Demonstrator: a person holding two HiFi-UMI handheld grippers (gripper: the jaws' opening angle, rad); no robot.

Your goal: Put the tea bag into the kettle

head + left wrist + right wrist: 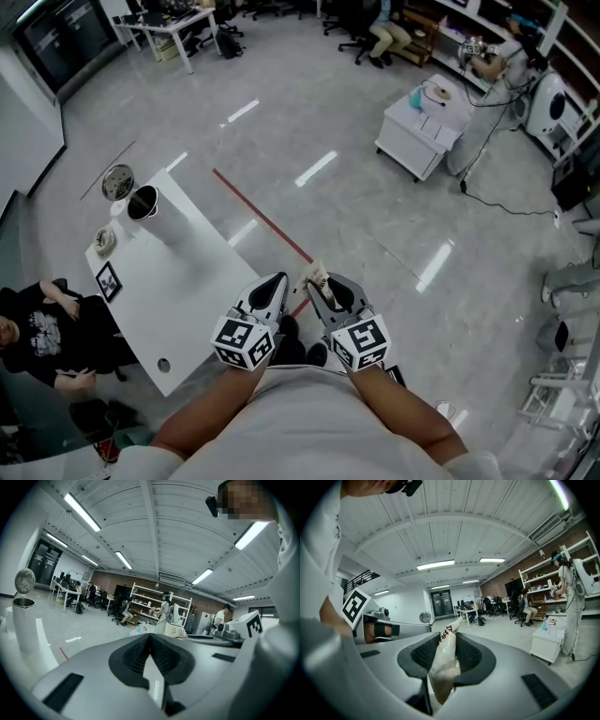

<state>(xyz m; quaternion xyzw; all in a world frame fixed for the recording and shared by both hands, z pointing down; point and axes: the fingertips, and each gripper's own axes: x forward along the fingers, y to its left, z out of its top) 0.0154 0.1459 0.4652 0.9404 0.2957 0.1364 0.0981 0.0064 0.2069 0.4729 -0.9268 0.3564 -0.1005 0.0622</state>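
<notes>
The white kettle (150, 214) stands upright at the far end of the white table (187, 291), its round lid (118, 182) flipped open. In the left gripper view the kettle (22, 623) shows at the far left. My right gripper (314, 284) is shut on the pale tea bag (318, 274), held over the floor to the right of the table. In the right gripper view the tea bag (443, 660) stands upright between the jaws, its top poking past the tips. My left gripper (279, 279) hangs right beside it, jaws shut with nothing in them (150, 635).
A small marker card (108, 279) and a round object (104, 241) lie on the table near the kettle. A person (37, 328) sits at the table's left side. A red floor line (262, 217) runs past the table, and a white cart (424, 127) stands far right.
</notes>
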